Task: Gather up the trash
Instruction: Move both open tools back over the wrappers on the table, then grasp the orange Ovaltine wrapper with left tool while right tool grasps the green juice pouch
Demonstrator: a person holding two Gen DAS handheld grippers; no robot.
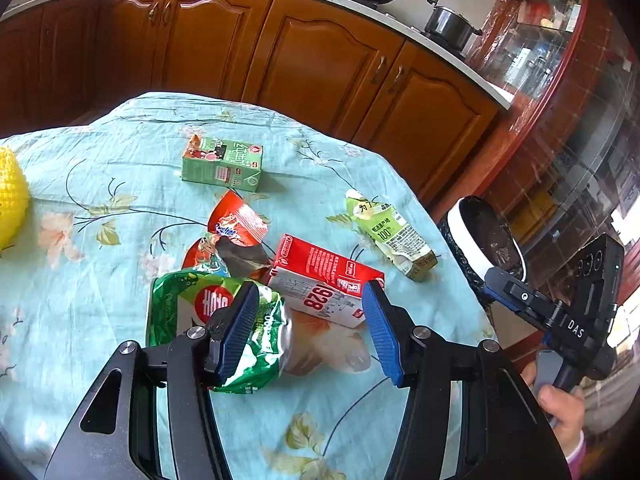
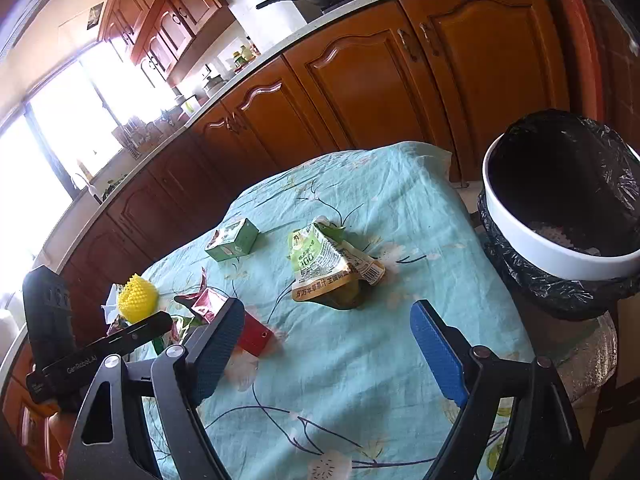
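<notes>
Red milk carton [image 1: 324,280] lies flat, long axis slanting toward bin [image 1: 486,246]; left tongs [image 1: 310,330], right tongs [image 2: 332,350] both agape, empty.

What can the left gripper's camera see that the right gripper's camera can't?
Only the left wrist view shows the green snack bag between the open left gripper and a steel pot on the stove. Only the right wrist view shows the bright window and the open right gripper, holding nothing. Both show the green carton, juice pouch, red carton, yellow ball and lined bin.
</notes>
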